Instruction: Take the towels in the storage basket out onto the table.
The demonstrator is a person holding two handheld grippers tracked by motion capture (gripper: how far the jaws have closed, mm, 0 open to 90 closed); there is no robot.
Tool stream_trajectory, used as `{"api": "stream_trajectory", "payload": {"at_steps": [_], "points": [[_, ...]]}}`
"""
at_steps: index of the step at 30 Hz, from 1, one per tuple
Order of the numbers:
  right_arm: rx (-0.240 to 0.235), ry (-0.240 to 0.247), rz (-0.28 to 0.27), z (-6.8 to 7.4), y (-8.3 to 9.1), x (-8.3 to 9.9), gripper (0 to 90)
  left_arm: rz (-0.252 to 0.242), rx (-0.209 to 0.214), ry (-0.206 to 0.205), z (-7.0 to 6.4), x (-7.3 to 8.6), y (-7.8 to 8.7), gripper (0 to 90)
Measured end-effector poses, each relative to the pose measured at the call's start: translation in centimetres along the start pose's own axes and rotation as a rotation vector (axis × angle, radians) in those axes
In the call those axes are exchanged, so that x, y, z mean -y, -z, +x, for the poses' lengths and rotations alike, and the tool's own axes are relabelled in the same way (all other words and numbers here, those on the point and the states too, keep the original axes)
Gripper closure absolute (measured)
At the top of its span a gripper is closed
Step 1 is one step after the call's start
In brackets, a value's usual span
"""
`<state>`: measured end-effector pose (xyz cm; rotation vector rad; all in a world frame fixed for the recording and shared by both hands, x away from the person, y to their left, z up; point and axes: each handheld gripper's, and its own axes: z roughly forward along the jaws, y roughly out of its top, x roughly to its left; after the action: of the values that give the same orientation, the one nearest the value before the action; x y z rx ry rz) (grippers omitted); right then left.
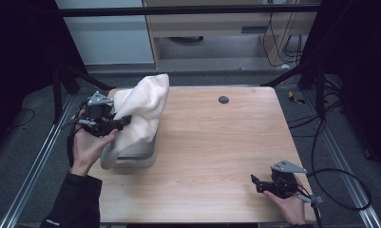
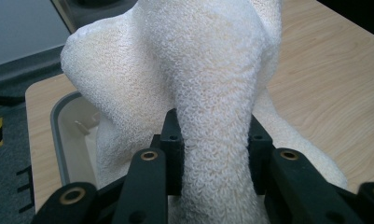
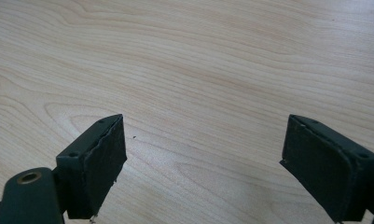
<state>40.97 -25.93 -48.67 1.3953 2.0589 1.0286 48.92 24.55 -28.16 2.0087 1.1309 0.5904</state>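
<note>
Towel (image 1: 143, 107) gripped above the bin

Towel, cream and looped in texture, hangs bunched at about 10 o'clock on the wooden surface (image 1: 216, 152), where we see it lifted over a grey bin (image 1: 133, 156). Its lower folds drape down into and over the bin's rim, while its upper end rises toward 12 o'clock.

We see the left tool (image 1: 124, 122) clamped on the towel: in the left gripper view its two black jaws press a thick fold of the fabric (image 2: 212, 140) between them, and the bin's pale inside (image 2: 75, 140) shows at 9 o'clock behind the cloth. The left hand (image 1: 88, 147) holds that tool just beside the bin.

We see the right tool (image 1: 255, 183) at about 4 o'clock on the surface, well apart from the towel and bin, held by the right hand (image 1: 290, 204). In the right gripper view its jaws stand wide apart with nothing between them, bare wood (image 3: 198, 84) beneath.

A small dark round spot (image 1: 223, 99) sits on the surface near 12 o'clock.
</note>
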Motion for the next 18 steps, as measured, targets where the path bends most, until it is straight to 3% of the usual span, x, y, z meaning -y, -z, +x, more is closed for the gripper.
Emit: {"api": "stream_trajectory", "payload": {"at_steps": [18], "points": [[0.003, -0.002, -0.006, -0.1, 0.1, 0.0, 13.4, 0.006, 0.090, -0.102, -3.5, -1.7, 0.2, 67.7]]}}
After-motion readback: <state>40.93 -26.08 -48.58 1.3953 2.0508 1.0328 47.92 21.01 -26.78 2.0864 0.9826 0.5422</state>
